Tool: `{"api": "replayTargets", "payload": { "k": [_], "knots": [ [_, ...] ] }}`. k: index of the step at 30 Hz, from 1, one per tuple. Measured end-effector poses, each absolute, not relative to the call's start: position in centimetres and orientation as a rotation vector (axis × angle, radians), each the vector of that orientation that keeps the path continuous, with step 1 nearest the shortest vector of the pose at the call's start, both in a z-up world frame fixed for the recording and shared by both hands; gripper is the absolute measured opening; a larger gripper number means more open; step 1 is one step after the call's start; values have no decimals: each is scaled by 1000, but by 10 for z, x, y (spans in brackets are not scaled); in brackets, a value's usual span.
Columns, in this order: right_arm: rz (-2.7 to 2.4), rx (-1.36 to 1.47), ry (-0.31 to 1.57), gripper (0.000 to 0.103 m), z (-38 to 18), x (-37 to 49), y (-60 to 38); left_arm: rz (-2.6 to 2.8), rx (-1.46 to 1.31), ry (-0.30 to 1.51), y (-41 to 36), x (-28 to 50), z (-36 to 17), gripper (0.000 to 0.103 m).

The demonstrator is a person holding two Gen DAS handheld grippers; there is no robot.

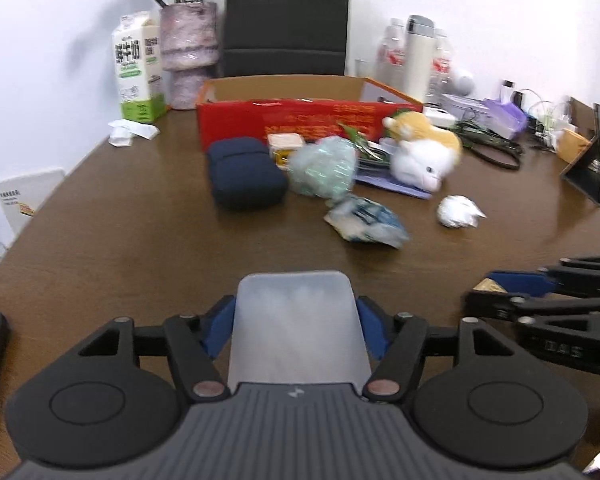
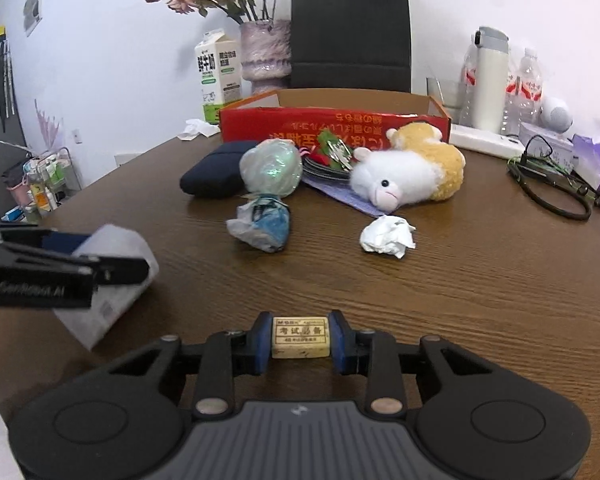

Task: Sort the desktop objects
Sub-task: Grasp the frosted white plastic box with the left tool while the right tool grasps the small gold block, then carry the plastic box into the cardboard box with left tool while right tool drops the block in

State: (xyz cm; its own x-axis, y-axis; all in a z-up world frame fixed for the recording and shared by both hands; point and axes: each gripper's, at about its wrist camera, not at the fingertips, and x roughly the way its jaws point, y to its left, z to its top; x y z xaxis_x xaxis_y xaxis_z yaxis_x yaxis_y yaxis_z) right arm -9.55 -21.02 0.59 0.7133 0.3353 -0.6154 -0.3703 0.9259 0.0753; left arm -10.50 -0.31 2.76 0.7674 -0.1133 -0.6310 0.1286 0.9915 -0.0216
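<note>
The right gripper (image 2: 300, 342) has its two blue pads pressed on the short ends of one small cream eraser (image 2: 300, 343), a rectangular block with a printed label, held just above the brown wood-grain table (image 2: 480, 300). To its left the left gripper (image 1: 296, 330) clamps one white packet (image 1: 296, 320), smooth, soft-sided and translucent; from the right wrist view that packet (image 2: 112, 280) sags below the black fingers.

Ahead of both grippers lie two crumpled pieces: one ball of white paper (image 2: 387, 236) slightly right, and one wrinkled blue-and-white plastic wrapper (image 2: 262, 224) slightly left. Just behind the wrapper sits one rounded bundle of pale green crinkly film (image 2: 271, 170), with one dark navy fabric pouch (image 2: 212, 176), soft and oblong, touching its left side. To the right of the bundle lies one fluffy plush animal (image 2: 412, 176), white-faced with a tan back, lying on its side on a lilac sheet (image 2: 352, 198).

Farther back stands one open cardboard box (image 2: 332, 122) with a red printed front wall. Beyond it, left, are one milk carton (image 2: 216, 76) and one ribbed pinkish vase (image 2: 266, 56) of dried roses; far right, one white flask (image 2: 490, 80) stands between two clear plastic bottles (image 2: 526, 88).
</note>
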Motion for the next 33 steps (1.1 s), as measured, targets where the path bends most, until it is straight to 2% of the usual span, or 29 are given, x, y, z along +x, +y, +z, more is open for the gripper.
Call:
{"api": "replayTargets", "payload": {
  "k": [2,4,6,9,11,12,13,15,16,24,28,33],
  "knots": [
    [397,-37,668,48,5,-98,-211,-106,29,677,-4,-111,26,78],
    [416,-20,690,94,5,-100,-211,-98,29,680,-2,-114,28,81],
    [417,-50,700,95,3,-103,-207,-112,23,697,-3,-117,27,85],
    [376,-104,712,95,1,-101,-199,-112,42,728,-9,-115,24,85],
    [363,-112,731,92,3,-96,-198,-111,33,744,-8,-113,22,85],
    [358,-113,731,80,4,-95,-200,-112,20,749,-6,-113,21,85],
    [367,-113,720,56,6,-96,-202,-109,16,753,-4,-112,20,85],
    [373,-111,701,29,8,-98,-206,-102,29,756,-3,-112,18,71],
    [375,-112,703,29,9,-97,-207,-110,24,752,-2,-113,17,66],
    [378,-112,699,29,10,-93,-203,-155,29,730,-8,-114,21,66],
    [371,-115,647,29,20,-89,-201,-144,28,647,-4,-102,42,66],
    [358,-95,552,29,52,-47,-205,-152,-39,595,13,-42,81,66]
  ]
}}
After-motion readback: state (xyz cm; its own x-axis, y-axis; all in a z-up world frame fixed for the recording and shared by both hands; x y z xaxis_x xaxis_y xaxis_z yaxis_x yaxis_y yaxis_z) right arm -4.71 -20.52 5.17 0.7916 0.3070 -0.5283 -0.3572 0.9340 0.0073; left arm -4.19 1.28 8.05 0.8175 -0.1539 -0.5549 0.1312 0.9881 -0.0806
